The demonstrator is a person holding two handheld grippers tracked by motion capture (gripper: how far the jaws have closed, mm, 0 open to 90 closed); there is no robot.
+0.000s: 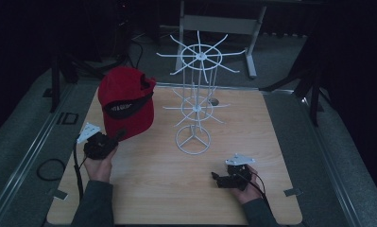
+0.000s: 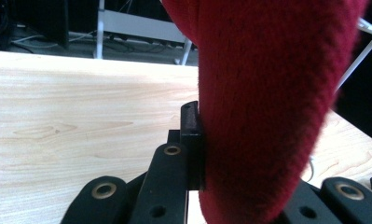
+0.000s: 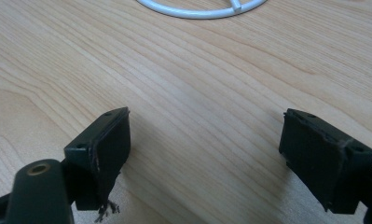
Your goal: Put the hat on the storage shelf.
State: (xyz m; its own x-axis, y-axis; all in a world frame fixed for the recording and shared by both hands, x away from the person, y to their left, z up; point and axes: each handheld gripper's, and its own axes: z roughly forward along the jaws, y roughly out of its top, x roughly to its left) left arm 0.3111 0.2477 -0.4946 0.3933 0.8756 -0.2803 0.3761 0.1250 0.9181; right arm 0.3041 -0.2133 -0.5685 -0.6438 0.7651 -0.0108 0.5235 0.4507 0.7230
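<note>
Two grippers | left gripper (image 1: 116,138) clamps red cap (image 1: 127,101) | right gripper (image 3: 204,154) jaws apart

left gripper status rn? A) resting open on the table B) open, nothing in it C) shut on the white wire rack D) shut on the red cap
D: in the left gripper view, the left gripper is clamped on the red cap, which the high view shows lifted beside the white wire rack.
</note>
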